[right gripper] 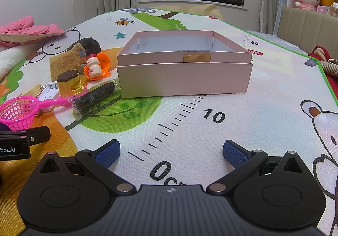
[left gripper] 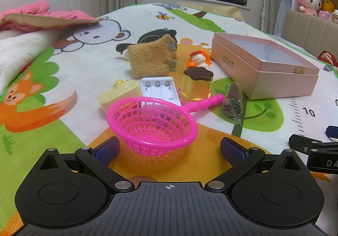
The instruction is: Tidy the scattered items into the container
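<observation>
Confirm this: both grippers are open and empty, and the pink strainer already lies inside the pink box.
Not quite. The pink strainer lies on the play mat before the left gripper, not inside the pink box, as the left wrist view shows. Both grippers, the right gripper included, are open and empty.

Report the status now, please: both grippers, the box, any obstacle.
Left hand-held gripper open, behind pink strainer. Right hand-held gripper open, empty. Pink box open, nothing inside visible. Path clear.
</observation>
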`<act>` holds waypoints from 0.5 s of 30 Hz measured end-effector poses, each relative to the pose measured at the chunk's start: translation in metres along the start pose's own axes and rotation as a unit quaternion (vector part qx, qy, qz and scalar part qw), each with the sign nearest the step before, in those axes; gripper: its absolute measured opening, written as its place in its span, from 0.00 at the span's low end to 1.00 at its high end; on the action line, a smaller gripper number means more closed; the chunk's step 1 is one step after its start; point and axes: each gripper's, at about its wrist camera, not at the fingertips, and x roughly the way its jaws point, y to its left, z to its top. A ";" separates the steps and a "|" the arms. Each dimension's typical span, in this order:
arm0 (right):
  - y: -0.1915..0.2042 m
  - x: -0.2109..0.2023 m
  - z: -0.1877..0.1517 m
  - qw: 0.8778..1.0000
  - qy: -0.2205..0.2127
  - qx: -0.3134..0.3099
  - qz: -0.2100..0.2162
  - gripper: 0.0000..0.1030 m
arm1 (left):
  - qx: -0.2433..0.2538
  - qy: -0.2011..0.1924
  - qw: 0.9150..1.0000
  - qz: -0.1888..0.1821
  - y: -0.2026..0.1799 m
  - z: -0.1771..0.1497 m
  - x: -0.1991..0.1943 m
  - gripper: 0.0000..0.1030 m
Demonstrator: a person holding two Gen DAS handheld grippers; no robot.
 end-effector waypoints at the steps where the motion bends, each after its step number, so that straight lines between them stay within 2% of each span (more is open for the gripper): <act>1: 0.000 0.000 0.000 1.000 0.000 0.000 0.000 1.00 | 0.000 0.000 1.000 0.000 0.000 0.000 0.000 1.00; 9: 0.001 0.002 0.001 1.000 0.005 -0.001 -0.001 1.00 | 0.001 0.002 1.000 0.001 0.000 0.000 0.000 1.00; 15: 0.003 0.003 0.006 1.000 0.023 -0.012 -0.003 1.00 | 0.016 0.021 1.000 0.008 -0.006 0.003 0.002 1.00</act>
